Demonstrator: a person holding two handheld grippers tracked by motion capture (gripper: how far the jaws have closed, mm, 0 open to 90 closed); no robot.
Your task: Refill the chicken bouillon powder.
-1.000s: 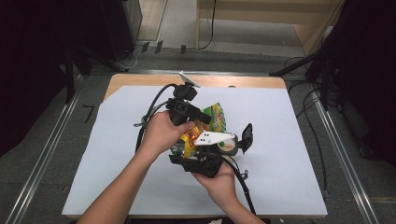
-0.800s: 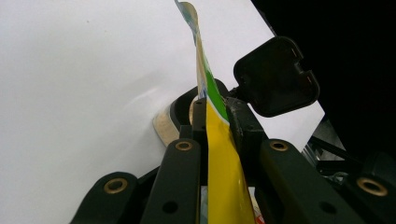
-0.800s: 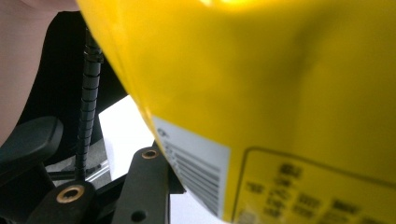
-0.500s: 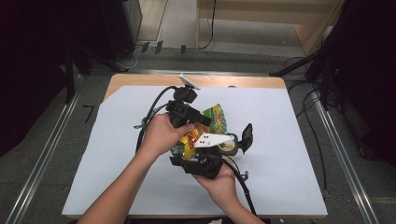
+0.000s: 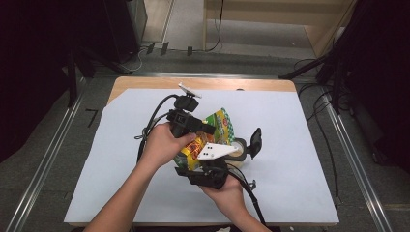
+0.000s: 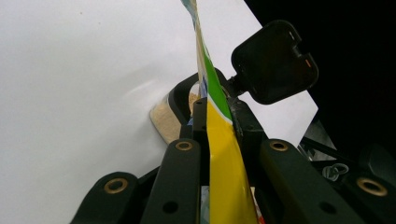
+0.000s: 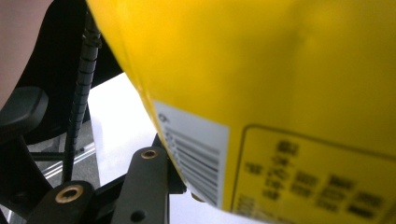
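left gripper [image 6: 217, 116] fingers pinch the snack bag [image 6: 219, 154]; right gripper view: barcode [image 7: 194, 154], grip unclear.

Yellow-and-green snack bag [image 5: 212, 133], glossy and crinkled, held up off the white table cover [image 5: 300, 145], tilted over the jar [image 5: 238, 150]. Thin, edge-on in the left gripper view [image 6: 219, 154], rising upright just in front of the jar. Back face plain yellow with a white barcode label and printed box. Jar round, holding pale tan granules, black hinged lid [image 5: 255, 141] flipped open and standing upright at its far side.
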